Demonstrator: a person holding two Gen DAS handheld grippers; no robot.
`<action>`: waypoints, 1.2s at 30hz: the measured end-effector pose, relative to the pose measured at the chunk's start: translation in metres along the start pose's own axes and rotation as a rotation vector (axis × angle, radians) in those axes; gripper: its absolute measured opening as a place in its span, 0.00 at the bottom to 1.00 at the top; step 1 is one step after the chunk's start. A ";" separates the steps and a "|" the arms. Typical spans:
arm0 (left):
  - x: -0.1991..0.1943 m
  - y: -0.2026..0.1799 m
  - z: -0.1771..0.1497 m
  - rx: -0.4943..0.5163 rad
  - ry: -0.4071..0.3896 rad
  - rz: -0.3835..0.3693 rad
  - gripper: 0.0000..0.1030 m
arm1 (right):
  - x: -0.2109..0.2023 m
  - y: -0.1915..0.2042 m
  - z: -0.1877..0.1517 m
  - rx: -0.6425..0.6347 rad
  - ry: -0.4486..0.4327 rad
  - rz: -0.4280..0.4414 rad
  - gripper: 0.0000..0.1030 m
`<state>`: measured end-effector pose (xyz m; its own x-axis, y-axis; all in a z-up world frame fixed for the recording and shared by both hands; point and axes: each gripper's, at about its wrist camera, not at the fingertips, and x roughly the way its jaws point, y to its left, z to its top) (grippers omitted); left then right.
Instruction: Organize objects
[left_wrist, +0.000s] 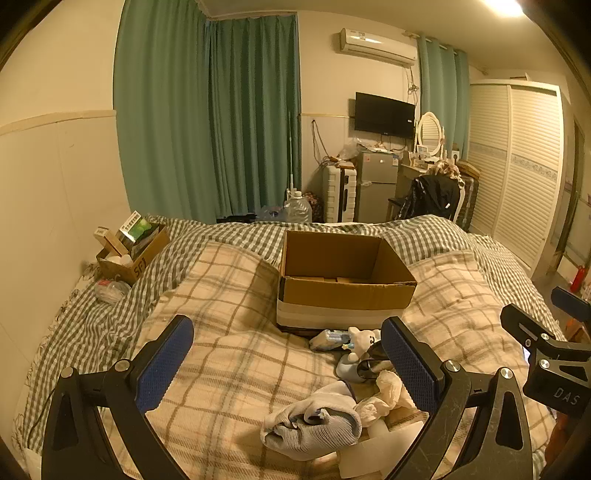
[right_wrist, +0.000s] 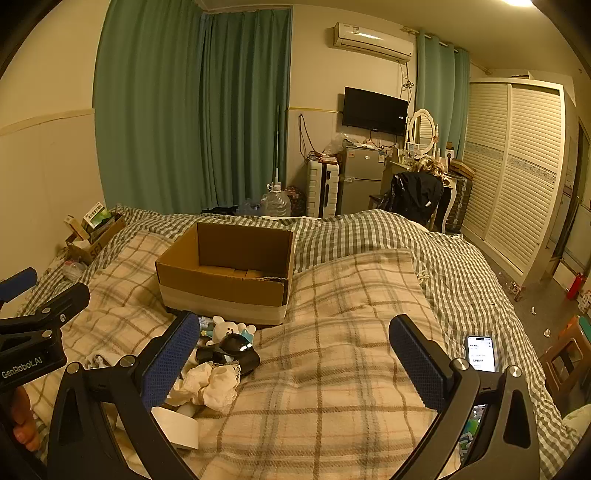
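Left gripper (left_wrist: 288, 363): jaws spread wide, nothing between blue pads (left_wrist: 164, 363), fingers pointing forward and level, black linkage arms splayed to both sides. Right gripper (right_wrist: 293, 362): jaws likewise wide apart, blue pads (right_wrist: 171, 360) facing each other, nothing clamped. Grippers side by side, near each other, each showing at edge of other's view. Bare fingertips (right_wrist: 24, 430) of person's hand wrap left gripper's handle.

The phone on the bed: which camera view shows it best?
The right wrist view. The phone lies there face up on the plaid blanket, screen lit, beside the right tongs. The left wrist view does not show it clearly.
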<state>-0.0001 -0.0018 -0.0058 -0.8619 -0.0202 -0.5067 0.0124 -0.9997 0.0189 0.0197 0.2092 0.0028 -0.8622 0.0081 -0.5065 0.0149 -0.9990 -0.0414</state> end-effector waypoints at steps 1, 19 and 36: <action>0.000 0.000 0.000 -0.001 0.001 0.000 1.00 | 0.000 0.000 0.000 0.000 0.000 -0.001 1.00; 0.002 -0.002 -0.002 0.010 0.002 -0.006 1.00 | -0.001 0.002 -0.001 -0.007 0.004 0.001 1.00; 0.001 -0.006 -0.004 0.026 0.008 -0.010 1.00 | -0.002 0.004 -0.002 -0.010 0.004 0.005 1.00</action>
<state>0.0007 0.0043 -0.0098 -0.8579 -0.0109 -0.5137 -0.0091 -0.9993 0.0363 0.0223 0.2052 0.0022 -0.8599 0.0030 -0.5104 0.0247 -0.9986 -0.0474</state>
